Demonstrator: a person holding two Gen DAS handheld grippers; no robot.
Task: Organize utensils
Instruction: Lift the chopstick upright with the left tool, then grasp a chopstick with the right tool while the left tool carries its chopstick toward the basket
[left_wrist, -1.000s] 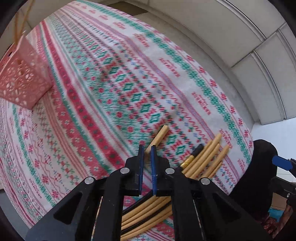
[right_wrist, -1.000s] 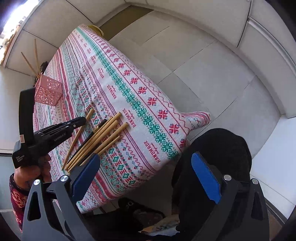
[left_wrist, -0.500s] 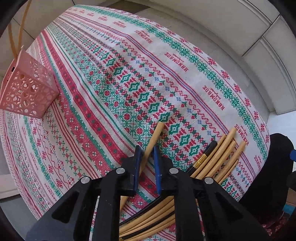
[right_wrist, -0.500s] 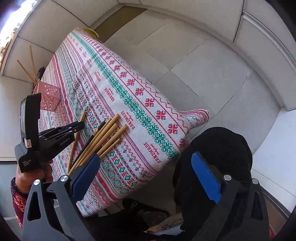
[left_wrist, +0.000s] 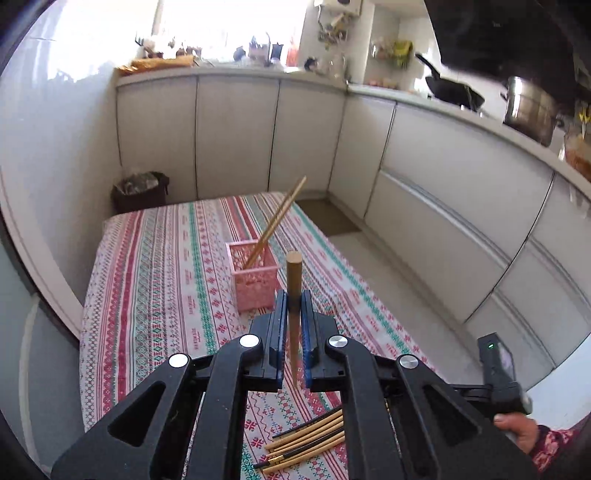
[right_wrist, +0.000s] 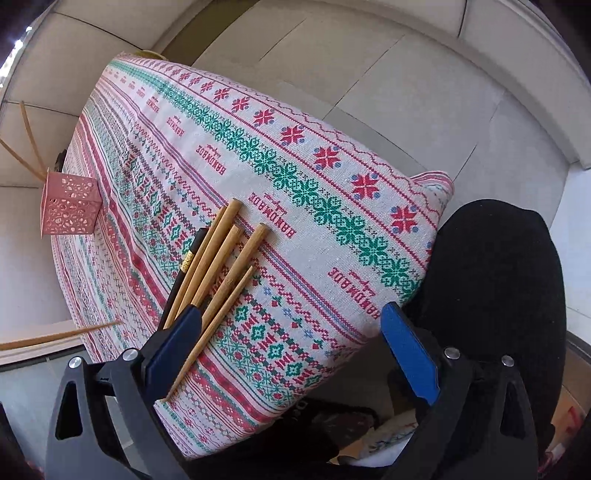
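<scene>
My left gripper (left_wrist: 293, 299) is shut on a bamboo chopstick (left_wrist: 294, 280), held upright above the patterned tablecloth. A pink perforated basket (left_wrist: 255, 278) with two chopsticks (left_wrist: 280, 214) leaning in it stands just beyond it; it also shows in the right wrist view (right_wrist: 68, 205). Several bamboo chopsticks and a black one (left_wrist: 306, 439) lie on the cloth below the left gripper; in the right wrist view this pile (right_wrist: 218, 262) lies near the table's front edge. My right gripper (right_wrist: 291, 354) is open and empty, above the table corner beside the pile.
The table with the patterned cloth (left_wrist: 155, 280) stands in a kitchen with grey cabinets (left_wrist: 443, 184). A dark bin (left_wrist: 140, 190) sits past the far table edge. A black-clothed knee (right_wrist: 498, 280) is beside the table corner. The held chopstick's tip (right_wrist: 59, 334) shows at left.
My left gripper closed on a chopstick lying on the cloth, lifted it and tilted up to face the basket. The right gripper moved closer to the pile and stayed open.
</scene>
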